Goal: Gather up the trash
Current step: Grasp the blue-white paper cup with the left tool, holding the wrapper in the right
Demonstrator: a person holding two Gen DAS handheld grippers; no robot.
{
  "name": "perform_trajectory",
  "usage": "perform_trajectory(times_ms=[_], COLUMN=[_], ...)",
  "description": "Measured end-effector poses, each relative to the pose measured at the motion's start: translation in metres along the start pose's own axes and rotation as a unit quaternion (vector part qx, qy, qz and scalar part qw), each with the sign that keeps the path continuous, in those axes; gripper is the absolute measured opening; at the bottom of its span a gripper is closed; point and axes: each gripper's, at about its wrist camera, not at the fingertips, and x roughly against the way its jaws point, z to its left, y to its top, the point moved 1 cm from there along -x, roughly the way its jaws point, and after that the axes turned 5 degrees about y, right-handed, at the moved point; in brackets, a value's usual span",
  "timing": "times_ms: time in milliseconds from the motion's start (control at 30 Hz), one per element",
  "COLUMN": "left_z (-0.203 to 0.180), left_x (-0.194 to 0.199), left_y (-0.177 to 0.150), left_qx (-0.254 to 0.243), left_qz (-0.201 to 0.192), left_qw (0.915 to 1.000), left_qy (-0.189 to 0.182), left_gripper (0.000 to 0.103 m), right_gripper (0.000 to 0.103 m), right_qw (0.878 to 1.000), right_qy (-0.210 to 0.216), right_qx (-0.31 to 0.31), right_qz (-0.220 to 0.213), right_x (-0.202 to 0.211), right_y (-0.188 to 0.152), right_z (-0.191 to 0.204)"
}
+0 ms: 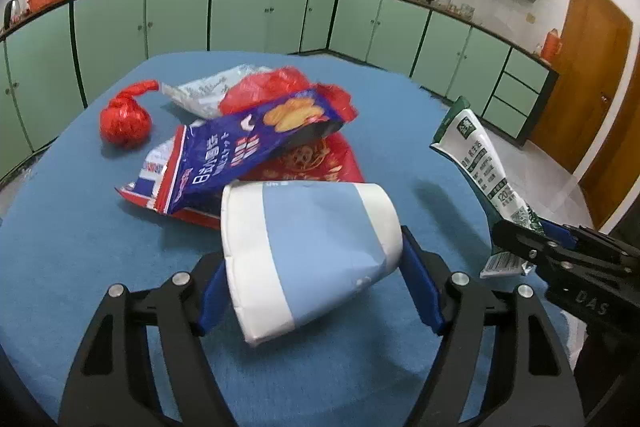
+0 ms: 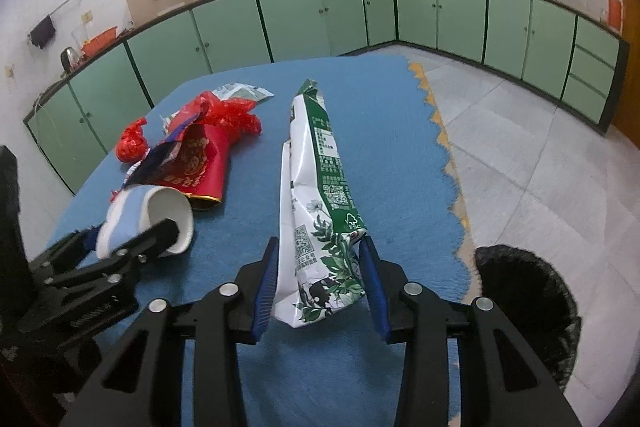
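The left tool (image 1: pixel 310 267) straddles a crushed white paper cup with a pale blue band (image 1: pixel 308 251) that lies on its side on the blue cloth-covered surface (image 1: pixel 80 227). The left blue pad touches the cup's wall, but the right pad stands just clear of the rim, so the tool is spread around the cup and not pinching it.

The right tool (image 2: pixel 320 279) is pressed together on a flattened white and green printed milk carton (image 2: pixel 316 195), which it holds above the surface, its far end pointing away from the camera.

Just beyond the cup lies a heap of litter: a dark blue snack bag with a biscuit picture (image 1: pixel 248 155) resting on a red printed packet (image 1: pixel 316 163), a crumpled red plastic bag (image 1: pixel 280 87) and a white wrapper (image 1: pixel 208 91) behind. To the left of the heap sits a knotted red plastic bundle (image 1: pixel 126 119).

Off the surface's scalloped edge, on the tiled floor to the right of the carton, stands a bin with a black liner (image 2: pixel 528 311).
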Motion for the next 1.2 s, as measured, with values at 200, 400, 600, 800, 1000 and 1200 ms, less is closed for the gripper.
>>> perform_trajectory(times_ms=[200,400,600,800,1000,1200], left_z=[-0.011,-0.009,-0.005,0.0,0.012,0.011], left_x=[0.011,0.011,0.011,-0.009,-0.02,-0.022], left_y=[-0.003,-0.015,-0.013,-0.009,-0.007,-0.002], left_qx=[-0.017,-0.016,-0.016,-0.028,0.0,0.011], left_qz=[0.005,0.007,-0.003,0.016,0.034,0.032], left_qw=[0.9996,0.9998,0.9998,0.9989,0.9987,0.999], left_qy=[-0.023,0.0,0.01,0.035,0.038,0.031], left_gripper=[0.028,0.06,0.08,0.087,0.088,0.078], right_gripper=[0.04,0.04,0.04,0.04,0.04,0.04], right_qw=[1.0,1.0,1.0,1.0,1.0,1.0], right_qy=[-0.008,-0.004,0.003,0.006,0.01,0.013], right_qx=[0.001,-0.017,-0.019,-0.022,-0.025,-0.023], right_qz=[-0.013,-0.013,-0.011,-0.008,-0.001,0.004], right_x=[0.019,0.024,0.021,0.019,0.014,0.01], right_y=[-0.001,-0.007,-0.009,-0.011,-0.011,-0.013], right_z=[-0.005,-0.016,-0.017,-0.019,-0.021,-0.02])
